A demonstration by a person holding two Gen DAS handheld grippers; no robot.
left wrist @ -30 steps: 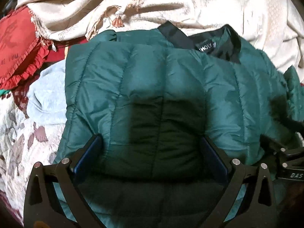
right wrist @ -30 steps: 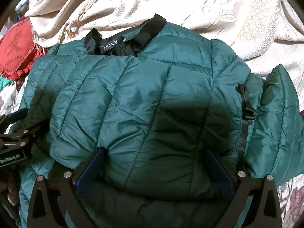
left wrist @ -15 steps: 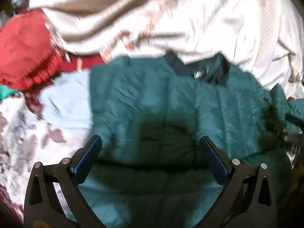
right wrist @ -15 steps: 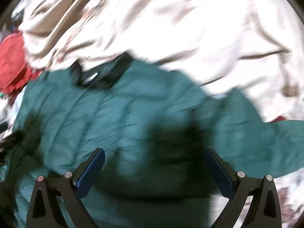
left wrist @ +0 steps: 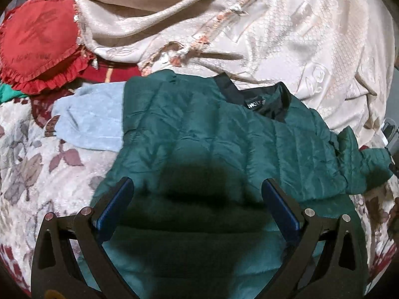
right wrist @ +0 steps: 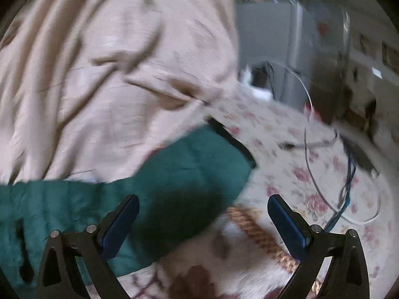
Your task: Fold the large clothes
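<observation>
A dark green quilted jacket (left wrist: pixel 212 139) with a black collar lies folded on the bed, its sleeve trailing off to the right. My left gripper (left wrist: pixel 197 204) is open and empty, held above the jacket's near part. My right gripper (right wrist: pixel 203 214) is open and empty over the jacket's sleeve end (right wrist: pixel 179 182), which has a black cuff. The right wrist view is blurred.
A beige bedspread (left wrist: pixel 274 30) is bunched behind the jacket. A red frilled cushion (left wrist: pixel 37 39) and a light blue cloth (left wrist: pixel 92 122) lie at the left. In the right wrist view, cables (right wrist: pixel 349 189) lie on the floral sheet, with furniture beyond the bed.
Both grippers have pulled back and up off the jacket. The right gripper has swung right, toward the sleeve end and the bed's edge.
</observation>
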